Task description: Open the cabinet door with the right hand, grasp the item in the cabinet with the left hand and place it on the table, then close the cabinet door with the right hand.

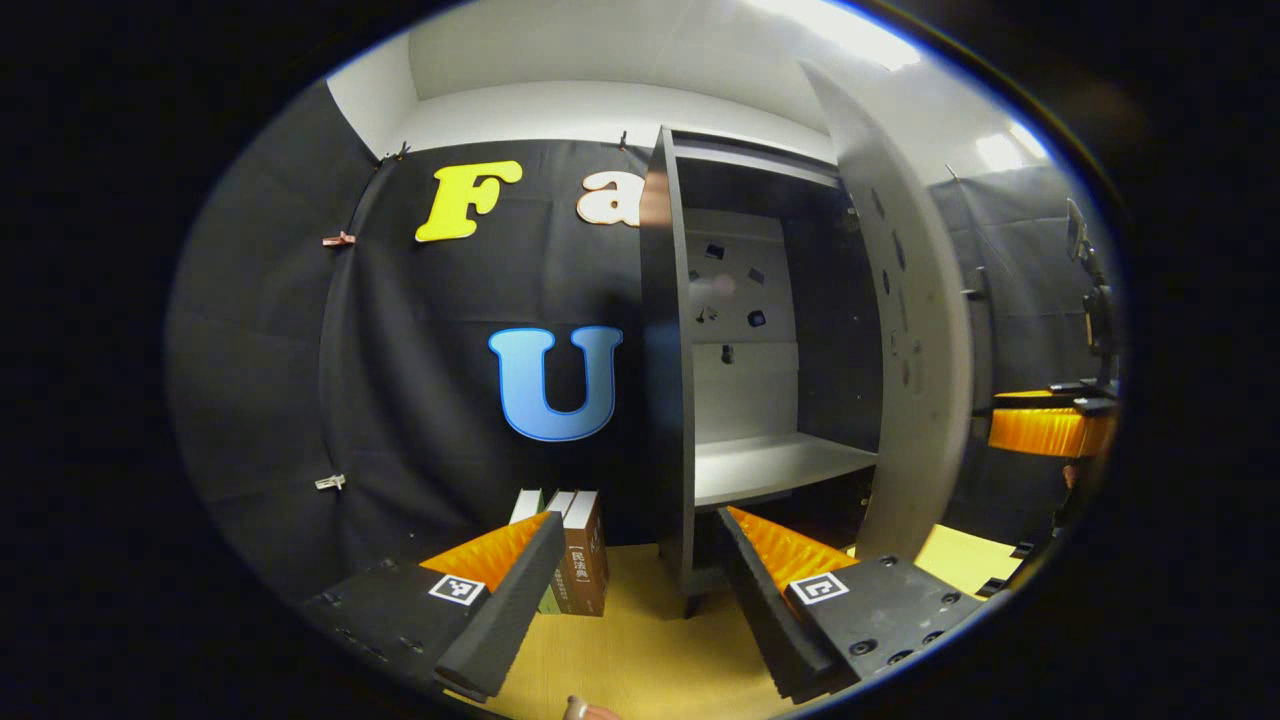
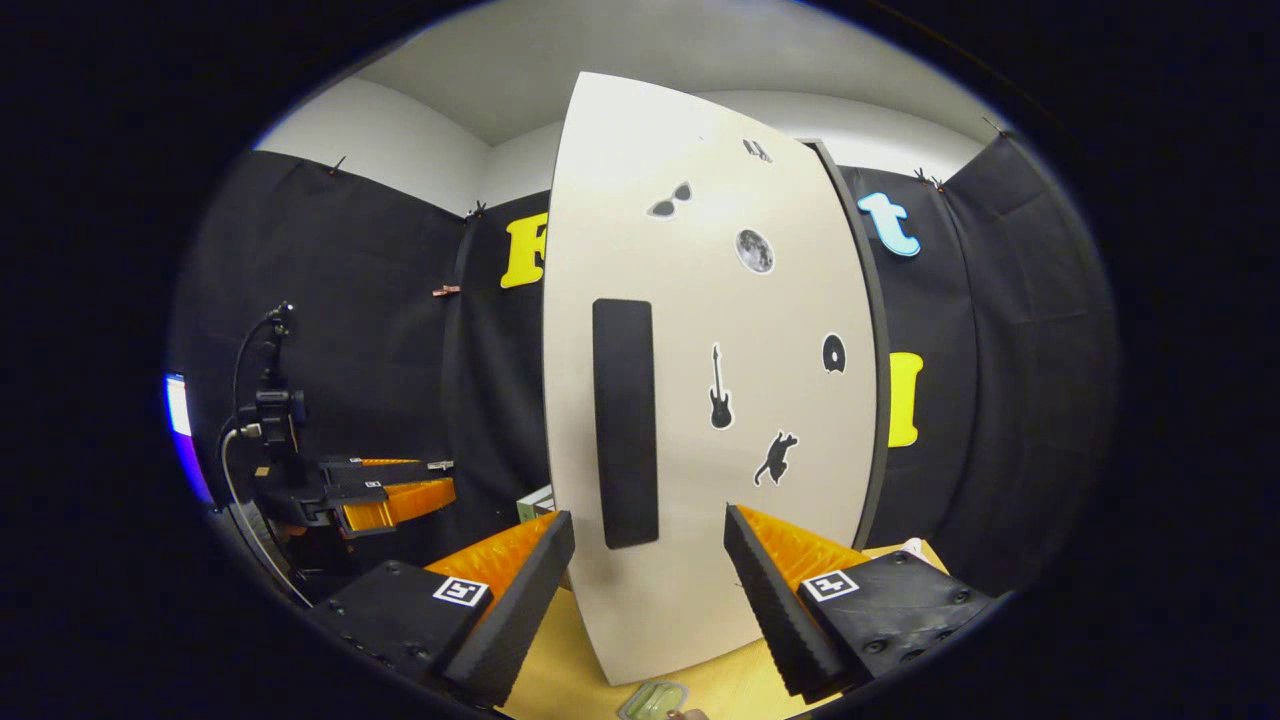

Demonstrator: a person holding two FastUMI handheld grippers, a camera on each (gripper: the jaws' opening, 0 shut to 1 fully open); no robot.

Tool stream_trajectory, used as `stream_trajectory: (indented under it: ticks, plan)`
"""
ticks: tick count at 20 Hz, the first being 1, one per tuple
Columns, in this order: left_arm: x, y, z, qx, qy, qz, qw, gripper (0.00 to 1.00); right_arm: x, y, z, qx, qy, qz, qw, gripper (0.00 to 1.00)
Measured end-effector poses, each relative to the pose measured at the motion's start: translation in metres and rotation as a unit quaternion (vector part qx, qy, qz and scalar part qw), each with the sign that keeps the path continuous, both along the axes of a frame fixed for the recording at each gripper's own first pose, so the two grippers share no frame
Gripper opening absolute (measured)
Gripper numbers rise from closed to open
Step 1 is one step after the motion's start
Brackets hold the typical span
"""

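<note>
Beside cabinet point(image 1: 680, 420): brown book point(image 1: 585, 555) upright on table point(image 1: 640, 640)
Door point(image 2: 700, 400): pale, stickered, swung out
Left gripper point(image 1: 640, 590): spread, empty
Right gripper point(image 2: 645, 590): spread, facing door

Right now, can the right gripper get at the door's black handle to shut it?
Probably yes: the right gripper is open and faces the black handle on the door, with nothing between them.

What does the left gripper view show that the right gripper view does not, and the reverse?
Left gripper view: the inside of the cabinet with its white shelf, seen past the edge of the open door. Right gripper view: the door's front face with a black handle and a guitar sticker. Both: the door, the yellow table, and the left claw and right claw open, holding nothing.
</note>
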State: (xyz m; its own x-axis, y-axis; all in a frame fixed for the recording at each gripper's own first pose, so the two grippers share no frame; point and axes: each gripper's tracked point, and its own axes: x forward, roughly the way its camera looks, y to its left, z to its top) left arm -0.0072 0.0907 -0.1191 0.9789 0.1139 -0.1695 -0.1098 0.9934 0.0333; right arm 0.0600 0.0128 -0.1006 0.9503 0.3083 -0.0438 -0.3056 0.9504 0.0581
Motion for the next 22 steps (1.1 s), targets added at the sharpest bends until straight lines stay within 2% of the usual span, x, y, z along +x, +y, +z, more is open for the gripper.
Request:
stream_trajectory:
  ticks: [2,3,6,8,9,11,13,15,17,22]
  plan:
    - [-0.003,-0.003,0.001,0.0,-0.001,-0.001,1.0,0.93,0.002,-0.006,-0.001,0.005,0.001,-0.008,1.0,0.94]
    - [-0.003,-0.007,0.001,-0.005,-0.001,-0.001,1.0,0.93,0.002,-0.014,0.001,0.006,0.0,-0.02,1.0,0.97]
    - [0.001,-0.022,0.001,-0.022,-0.004,-0.005,1.0,0.95,0.001,-0.039,0.005,0.015,-0.005,-0.066,0.998,0.98]
    - [0.008,-0.032,0.007,-0.015,-0.005,-0.003,1.0,0.92,0.004,-0.06,0.013,0.014,-0.019,-0.099,0.995,0.98]
    - [0.012,-0.038,0.01,-0.014,-0.008,-0.004,1.0,0.95,0.006,-0.066,0.018,0.012,-0.026,-0.11,0.994,0.97]
    - [0.018,-0.052,0.017,-0.012,-0.017,-0.01,1.0,0.93,0.011,-0.076,0.02,0.006,-0.028,-0.129,0.991,0.98]
    - [0.023,-0.067,0.02,-0.021,-0.026,-0.014,0.999,0.93,0.014,-0.077,0.022,-0.007,-0.032,-0.13,0.991,0.98]
    - [0.026,-0.084,0.02,-0.034,-0.021,-0.026,0.999,0.95,0.013,-0.07,0.023,-0.01,-0.034,-0.114,0.993,0.97]
    - [0.027,-0.092,0.029,-0.028,-0.029,-0.027,0.999,0.95,0.011,-0.068,0.026,-0.009,-0.032,-0.103,0.994,0.97]
    - [0.029,-0.108,0.029,-0.036,-0.028,-0.04,0.998,0.93,0.007,-0.073,0.03,-0.034,-0.042,-0.107,0.993,0.98]
